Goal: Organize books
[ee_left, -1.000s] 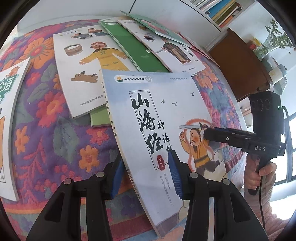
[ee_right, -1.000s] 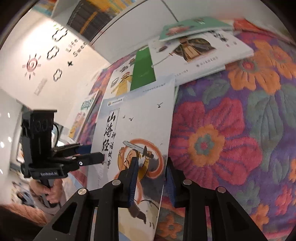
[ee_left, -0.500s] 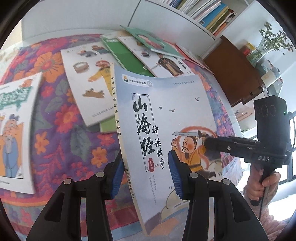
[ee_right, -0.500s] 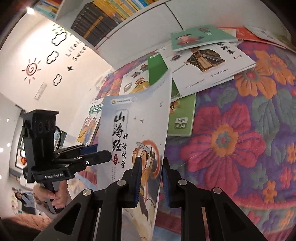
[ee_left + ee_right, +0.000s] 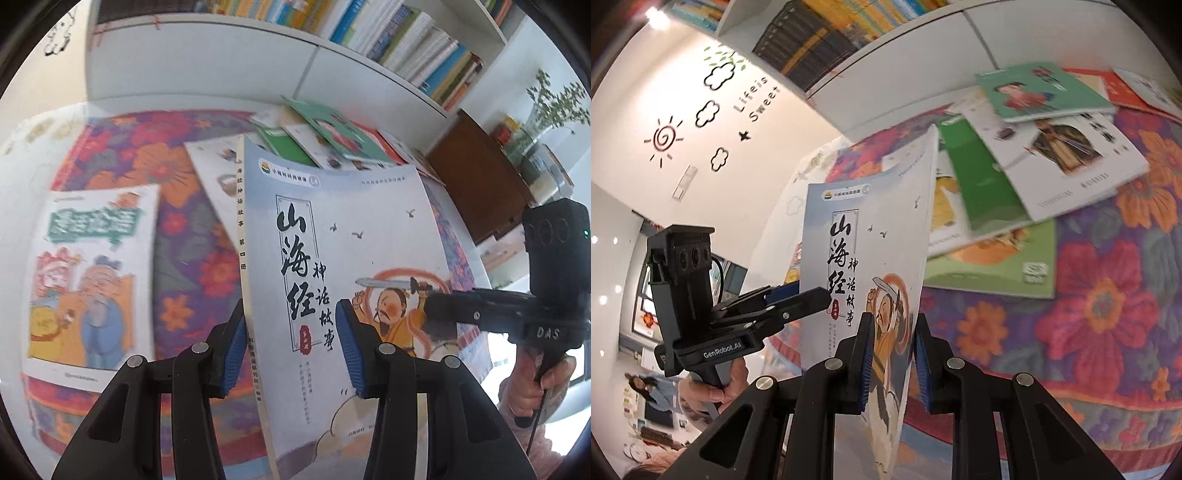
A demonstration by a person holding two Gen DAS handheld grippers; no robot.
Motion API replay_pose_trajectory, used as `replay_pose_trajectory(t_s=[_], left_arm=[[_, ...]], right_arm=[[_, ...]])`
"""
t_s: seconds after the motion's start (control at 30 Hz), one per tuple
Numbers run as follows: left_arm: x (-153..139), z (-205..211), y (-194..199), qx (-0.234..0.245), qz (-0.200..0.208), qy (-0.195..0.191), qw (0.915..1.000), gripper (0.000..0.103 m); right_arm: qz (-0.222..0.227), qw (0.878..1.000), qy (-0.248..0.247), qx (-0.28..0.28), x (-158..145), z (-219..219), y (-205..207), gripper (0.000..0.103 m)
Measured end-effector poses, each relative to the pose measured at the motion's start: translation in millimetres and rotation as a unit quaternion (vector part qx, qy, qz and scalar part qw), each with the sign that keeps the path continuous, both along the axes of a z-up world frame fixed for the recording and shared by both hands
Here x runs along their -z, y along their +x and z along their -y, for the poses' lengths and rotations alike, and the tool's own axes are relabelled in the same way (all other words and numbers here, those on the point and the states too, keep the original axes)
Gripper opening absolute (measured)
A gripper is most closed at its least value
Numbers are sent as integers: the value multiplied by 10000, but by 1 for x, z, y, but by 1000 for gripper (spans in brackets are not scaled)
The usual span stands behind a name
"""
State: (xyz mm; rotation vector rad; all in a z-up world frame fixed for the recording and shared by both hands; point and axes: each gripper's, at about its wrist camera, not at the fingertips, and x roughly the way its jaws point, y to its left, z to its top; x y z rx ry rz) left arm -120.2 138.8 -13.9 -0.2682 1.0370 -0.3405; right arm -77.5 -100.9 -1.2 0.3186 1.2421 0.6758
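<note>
A pale blue picture book (image 5: pixel 332 229) with black Chinese title characters and a swordsman drawing hangs tilted above the floral tablecloth (image 5: pixel 184 258), held from two sides. My left gripper (image 5: pixel 291 350) is shut on its lower spine edge, one blue pad over the cover and one behind the spine. My right gripper (image 5: pixel 892 354) is shut on the book's (image 5: pixel 864 229) lower right edge. Each gripper shows in the other's view: the right one (image 5: pixel 434 314) at the cover's right side, the left one (image 5: pixel 809 295) at the book's left edge.
Several other books lie scattered on the cloth: a white one with two cartoon figures (image 5: pixel 88 273), a green one (image 5: pixel 982 177), a white one with a robed figure (image 5: pixel 1067 155). A filled bookshelf (image 5: pixel 406 40), a wooden cabinet (image 5: pixel 480 177) and a seated person (image 5: pixel 653 391) are around.
Both grippers have risen together with the blue book, which has come up off the cloth and stands more upright. The bookshelf behind the table has come into view.
</note>
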Motion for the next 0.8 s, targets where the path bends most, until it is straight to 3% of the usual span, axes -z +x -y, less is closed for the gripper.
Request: replay_pose_trajectory(t_s=[0.3, 0.67, 0.7, 0.77, 0.8], left_arm=[[-16, -52, 7, -365, 204, 154, 9990, 43], [-4, -132, 22, -1031, 211, 158, 9943, 43], [-2, -137, 24, -1027, 201, 46, 9945, 43], [4, -151, 30, -722, 227, -770, 9942, 43], [7, -155, 33, -612, 217, -998, 9929, 43]], right_arm=[[77, 9995, 141, -256, -13, -57, 14, 21], [71, 9975, 135, -696, -7, -133, 39, 21], [40, 9973, 148, -724, -5, -140, 41, 21], [-47, 9963, 214, -829, 4, -155, 47, 21], [-123, 9950, 386, -918, 8, -163, 49, 21]])
